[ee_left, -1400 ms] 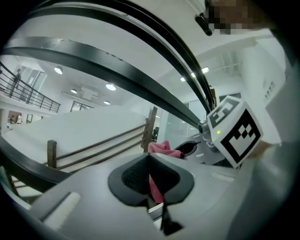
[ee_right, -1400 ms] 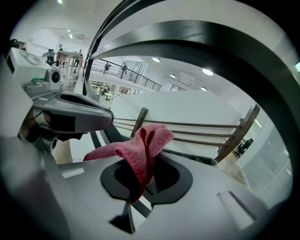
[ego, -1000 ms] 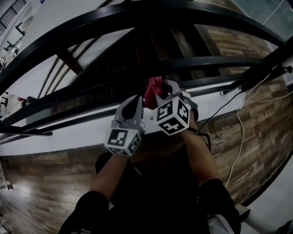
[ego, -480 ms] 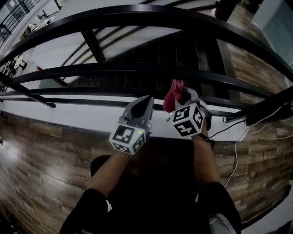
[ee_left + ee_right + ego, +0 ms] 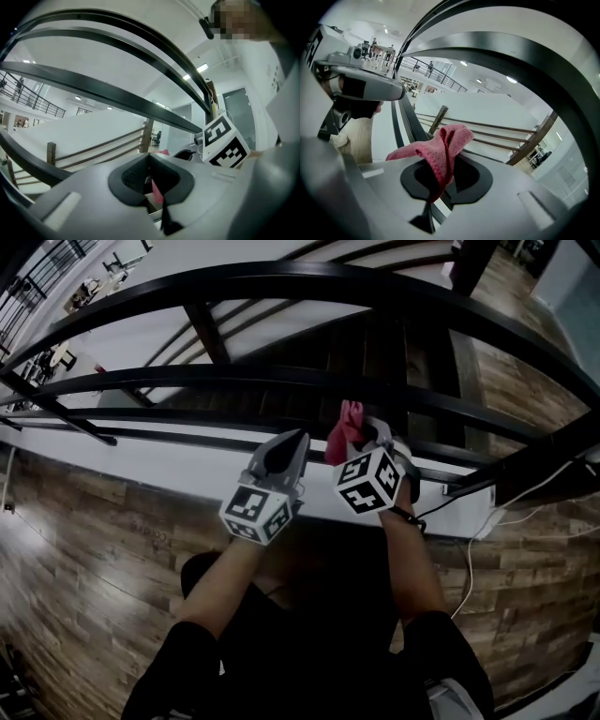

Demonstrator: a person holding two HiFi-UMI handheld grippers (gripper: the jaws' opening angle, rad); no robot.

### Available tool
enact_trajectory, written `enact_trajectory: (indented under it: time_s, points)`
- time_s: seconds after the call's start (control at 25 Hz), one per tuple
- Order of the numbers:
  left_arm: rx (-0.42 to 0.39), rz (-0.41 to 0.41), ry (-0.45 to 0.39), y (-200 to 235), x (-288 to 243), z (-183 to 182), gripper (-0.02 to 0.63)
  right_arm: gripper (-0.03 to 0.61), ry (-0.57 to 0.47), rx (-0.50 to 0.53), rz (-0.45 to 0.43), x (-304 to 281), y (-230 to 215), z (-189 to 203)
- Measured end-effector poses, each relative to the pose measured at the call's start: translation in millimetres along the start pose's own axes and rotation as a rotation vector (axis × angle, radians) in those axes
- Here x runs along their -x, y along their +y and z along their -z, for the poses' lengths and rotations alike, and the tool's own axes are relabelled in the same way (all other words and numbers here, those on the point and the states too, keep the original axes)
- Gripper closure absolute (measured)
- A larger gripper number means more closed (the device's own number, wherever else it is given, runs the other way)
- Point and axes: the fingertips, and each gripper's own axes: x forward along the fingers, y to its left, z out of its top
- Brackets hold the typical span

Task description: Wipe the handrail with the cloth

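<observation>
text: none readable | signs, numbers: none | left marker cube (image 5: 255, 514), right marker cube (image 5: 367, 482): black-white squares only (no letters)

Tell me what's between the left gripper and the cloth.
Nothing: in the head view the left gripper and the cloth, pinched in the right gripper, sit apart across a bare gap.

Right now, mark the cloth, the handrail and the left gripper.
cloth (image 5: 447, 138), right gripper view, bunched fold.
handrail (image 5: 281, 279), head view, top rail's middle.
left gripper (image 5: 296, 437), head view, shut jaw tips.
</observation>
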Motion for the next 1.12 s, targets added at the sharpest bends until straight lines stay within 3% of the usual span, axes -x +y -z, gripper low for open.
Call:
enact_trajectory:
  time_s: [0.36, 0.56, 0.68, 1.12]
  points:
    - [0.067, 0.061, -0.007, -45, -38, 22, 0.615, 0.532, -0.011, -0.053, 0.006, 19, -31, 37]
    - [0.04, 0.076, 0.01, -68, -54, 28, 0.615, 0.532, -0.007, -0.082, 0.033, 32, -52, 56]
    - [0.062, 0.082, 0.002, -80, -66, 26, 0.615, 0.532, 0.023, -0.099, 0.058, 41, -65, 70]
    - [0.074, 0.223, 0.007, -141, -87, 40, 0.615, 0.532, 0.119, -0.146, 0.146, 65, -112, 129]
